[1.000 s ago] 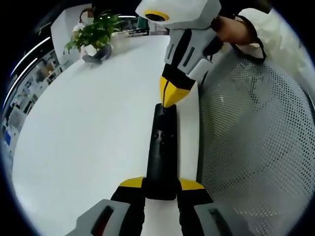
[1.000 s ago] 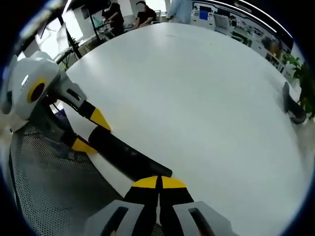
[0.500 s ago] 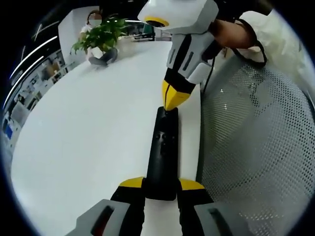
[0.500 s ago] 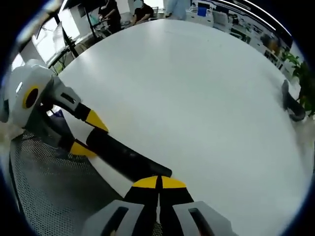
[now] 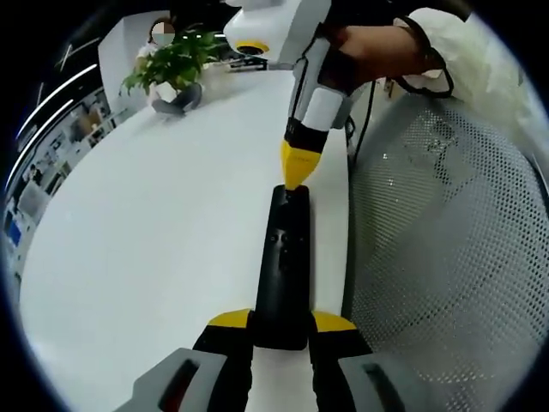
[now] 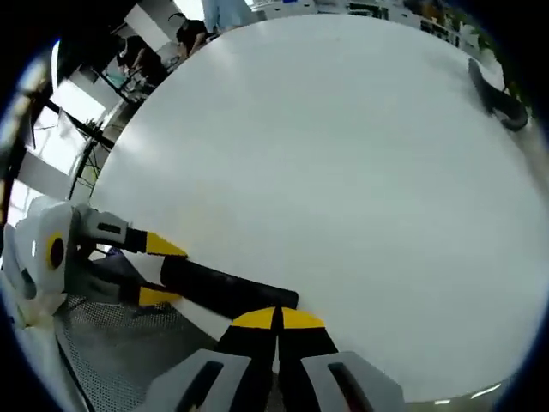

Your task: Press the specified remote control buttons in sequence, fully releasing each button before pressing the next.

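A long black remote control (image 5: 283, 257) lies along the white table's edge, and my left gripper (image 5: 281, 322) is shut on its near end, one yellow tip on each side. My right gripper (image 5: 296, 169), held by a person's hand (image 5: 369, 47), comes down from above with its jaws shut, the yellow tip on the remote's far end. In the right gripper view, my right gripper (image 6: 276, 319) is shut just above the end of the remote (image 6: 227, 290). The left gripper (image 6: 163, 271) clamps the remote's other end there.
The white table (image 5: 146, 223) stretches away to the left. A potted plant (image 5: 167, 64) stands at its far side, with its dark pot (image 6: 493, 90) at the upper right of the right gripper view. A grey mesh chair (image 5: 437, 257) sits against the table edge.
The right gripper has tipped more upright and its body has swung left, while its tip stays at the remote's far end. The right gripper view has rolled. The left gripper and remote have not moved.
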The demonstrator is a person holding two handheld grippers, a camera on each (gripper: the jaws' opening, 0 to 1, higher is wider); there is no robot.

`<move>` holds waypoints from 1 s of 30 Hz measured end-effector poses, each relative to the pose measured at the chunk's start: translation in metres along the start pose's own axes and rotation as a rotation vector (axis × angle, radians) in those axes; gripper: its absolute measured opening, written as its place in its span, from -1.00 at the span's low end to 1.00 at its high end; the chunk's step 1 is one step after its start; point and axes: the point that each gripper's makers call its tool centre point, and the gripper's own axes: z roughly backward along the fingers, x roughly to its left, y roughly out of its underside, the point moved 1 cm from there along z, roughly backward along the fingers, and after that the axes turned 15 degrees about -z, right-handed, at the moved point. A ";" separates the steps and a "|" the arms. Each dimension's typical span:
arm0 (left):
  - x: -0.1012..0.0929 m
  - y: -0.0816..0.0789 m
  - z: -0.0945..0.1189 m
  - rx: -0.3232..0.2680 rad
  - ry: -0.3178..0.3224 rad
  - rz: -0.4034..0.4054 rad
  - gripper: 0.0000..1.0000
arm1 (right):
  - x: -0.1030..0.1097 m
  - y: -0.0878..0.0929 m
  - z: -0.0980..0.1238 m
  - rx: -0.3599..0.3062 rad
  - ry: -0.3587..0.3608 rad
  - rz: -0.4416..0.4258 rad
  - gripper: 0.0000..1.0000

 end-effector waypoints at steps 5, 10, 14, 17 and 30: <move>0.000 0.000 0.000 0.002 0.002 -0.001 -0.52 | 0.002 -0.004 0.003 -0.021 -0.003 0.008 -1.00; 0.000 0.000 0.000 0.003 0.002 0.000 -0.52 | 0.005 -0.007 0.008 -0.022 -0.031 0.004 -1.00; 0.000 0.000 0.000 0.005 0.002 0.000 -0.52 | 0.010 -0.005 0.008 -0.018 -0.055 -0.005 -1.00; 0.000 0.000 0.000 0.006 0.002 0.000 -0.52 | 0.014 -0.005 0.006 -0.021 -0.082 -0.022 -1.00; 0.000 0.000 -0.001 0.007 0.002 0.000 -0.51 | 0.014 0.002 -0.004 0.014 -0.088 -0.020 -1.00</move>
